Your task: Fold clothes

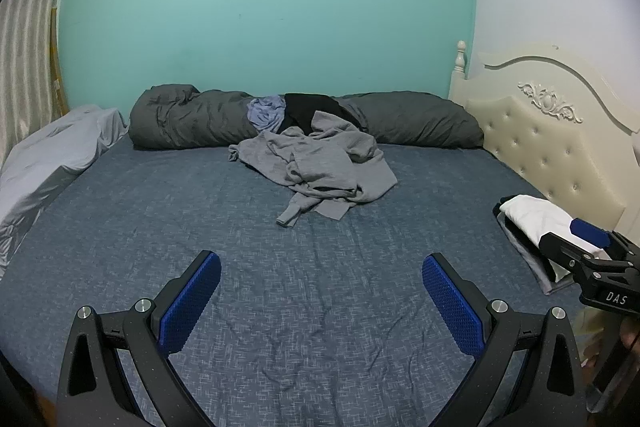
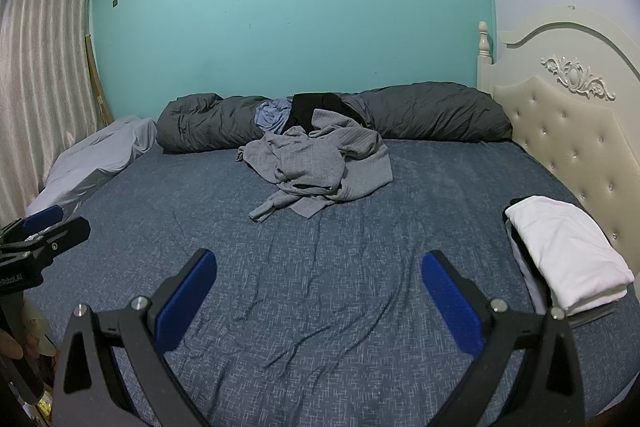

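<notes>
Both grippers hover over bare blue bed sheet [image 1: 320,327]: left gripper [image 1: 321,301] released, jaws wide; right gripper [image 2: 319,301] likewise, nothing held. Crumpled grey garment [image 1: 320,167] lies mid-bed, far side, w/ rolled duvet [image 1: 180,123] behind. Folded stack [image 2: 568,259] sits at right edge by headboard [image 2: 580,131].

Plenty of bare blue-grey woven bedsheet [image 2: 320,287] up front, nothing on it. Further back there's a crumpled grey knit garment [image 2: 320,163] against a rolled dark grey duvet [image 2: 432,115]. A folded white-topped clothes stack [image 2: 568,259] hugs the cream tufted headboard [image 2: 568,131] on the right.
</notes>
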Action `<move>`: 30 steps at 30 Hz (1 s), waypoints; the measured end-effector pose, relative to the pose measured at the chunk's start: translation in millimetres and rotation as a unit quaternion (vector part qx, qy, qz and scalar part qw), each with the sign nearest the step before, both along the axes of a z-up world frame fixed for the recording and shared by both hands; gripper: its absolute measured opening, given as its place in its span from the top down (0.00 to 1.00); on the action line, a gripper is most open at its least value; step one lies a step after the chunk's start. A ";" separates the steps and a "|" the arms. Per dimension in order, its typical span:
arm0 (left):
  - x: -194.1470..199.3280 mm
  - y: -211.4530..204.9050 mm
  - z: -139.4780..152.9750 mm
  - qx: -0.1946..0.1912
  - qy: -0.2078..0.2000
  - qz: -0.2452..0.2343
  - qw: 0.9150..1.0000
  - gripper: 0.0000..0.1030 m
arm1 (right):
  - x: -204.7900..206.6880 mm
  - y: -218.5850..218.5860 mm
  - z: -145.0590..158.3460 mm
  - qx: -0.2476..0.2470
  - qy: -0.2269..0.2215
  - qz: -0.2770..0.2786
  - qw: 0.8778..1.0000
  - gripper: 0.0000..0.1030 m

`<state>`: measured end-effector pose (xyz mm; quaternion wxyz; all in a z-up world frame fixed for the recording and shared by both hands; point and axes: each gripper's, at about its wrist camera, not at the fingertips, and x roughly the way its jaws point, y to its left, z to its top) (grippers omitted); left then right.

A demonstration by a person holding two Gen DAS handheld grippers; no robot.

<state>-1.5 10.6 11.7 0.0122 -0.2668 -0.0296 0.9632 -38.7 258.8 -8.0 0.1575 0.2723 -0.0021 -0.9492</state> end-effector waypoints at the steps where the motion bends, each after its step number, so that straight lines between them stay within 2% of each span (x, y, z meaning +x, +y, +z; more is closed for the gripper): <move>1: -0.4 0.2 0.1 0.000 0.000 0.000 1.000 0.00 | -0.3 0.3 -0.1 0.000 0.000 0.000 1.000 0.00; 14: -6.0 -2.2 -6.4 0.002 -0.004 0.002 1.000 0.00 | -3.9 -0.8 -3.2 0.003 -0.004 0.000 1.000 0.00; 18: -14.0 -4.8 -14.7 0.011 -0.008 0.004 1.000 0.00 | -9.7 3.5 -11.5 -0.019 -0.017 0.019 0.999 0.00; 25: -44.1 -13.1 -53.8 0.011 -0.020 0.019 1.000 0.00 | -40.3 3.3 -46.9 -0.024 -0.053 0.022 0.998 0.00; 30: -75.2 -29.7 -96.4 0.029 -0.025 0.031 0.999 0.00 | -70.3 -2.5 -79.9 -0.015 -0.082 0.020 0.996 0.00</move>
